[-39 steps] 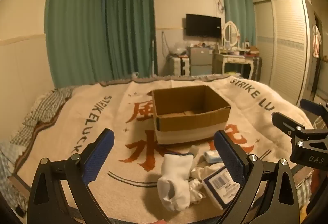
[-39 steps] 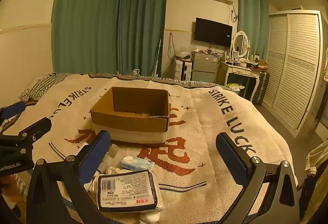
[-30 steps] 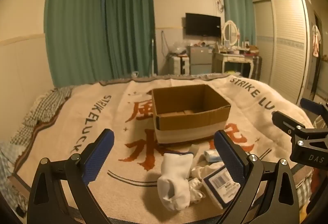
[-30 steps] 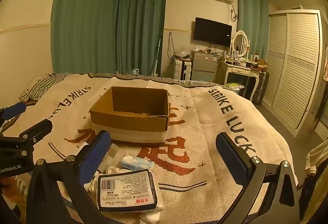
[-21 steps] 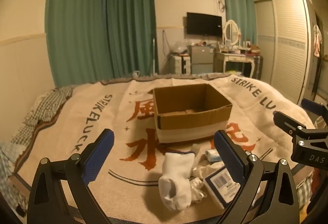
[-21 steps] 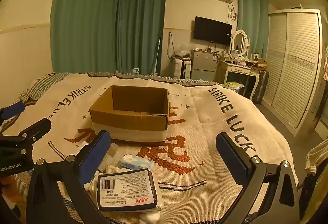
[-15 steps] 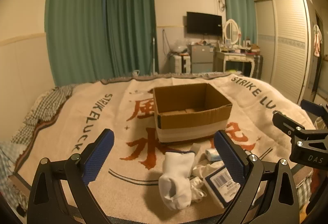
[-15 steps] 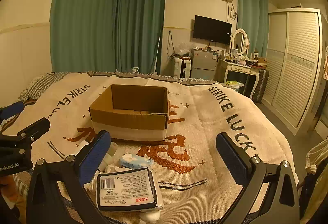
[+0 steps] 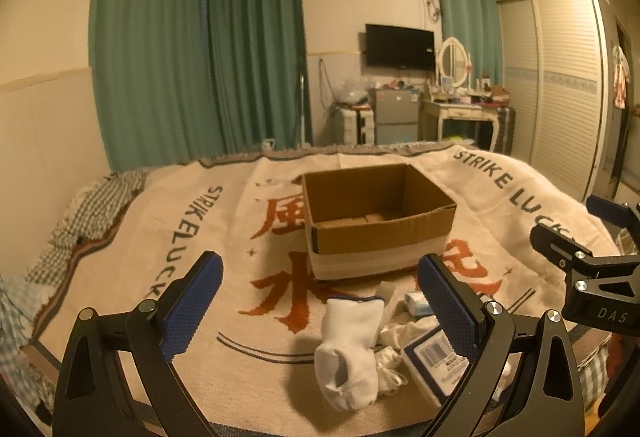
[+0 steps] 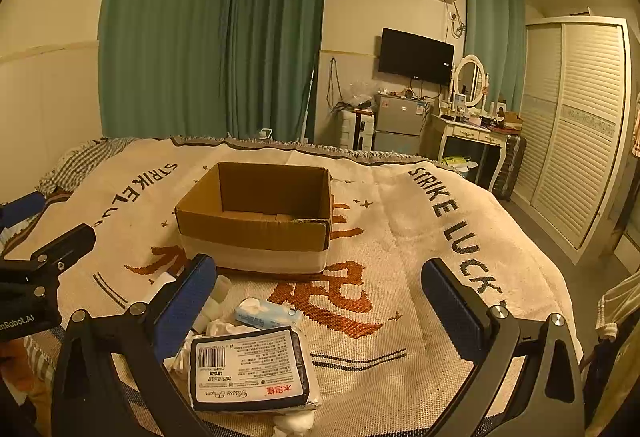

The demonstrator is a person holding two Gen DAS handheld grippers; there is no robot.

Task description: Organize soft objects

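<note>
An open cardboard box (image 9: 376, 221) (image 10: 256, 217) stands on the bed, empty as far as I can see. Before it lies a small pile: a white sock (image 9: 348, 353), a dark tissue pack with a barcode label (image 9: 436, 361) (image 10: 248, 369), a small blue-white tissue packet (image 10: 268, 315) and crumpled white cloth (image 9: 390, 369). My left gripper (image 9: 320, 301) is open and empty, above the sock. My right gripper (image 10: 320, 301) is open and empty, above and right of the tissue pack. Each gripper shows at the edge of the other's view.
A cream blanket with red characters and "STRIKE LUCK" lettering (image 10: 400, 257) covers the bed. A checked cloth (image 9: 80, 213) lies at the left edge. Beyond the bed stand green curtains, a dresser with mirror (image 10: 472, 117) and a white wardrobe (image 10: 576, 125).
Both views have shifted only slightly; the grippers hover in nearly the same place. The objects on the bed have not moved.
</note>
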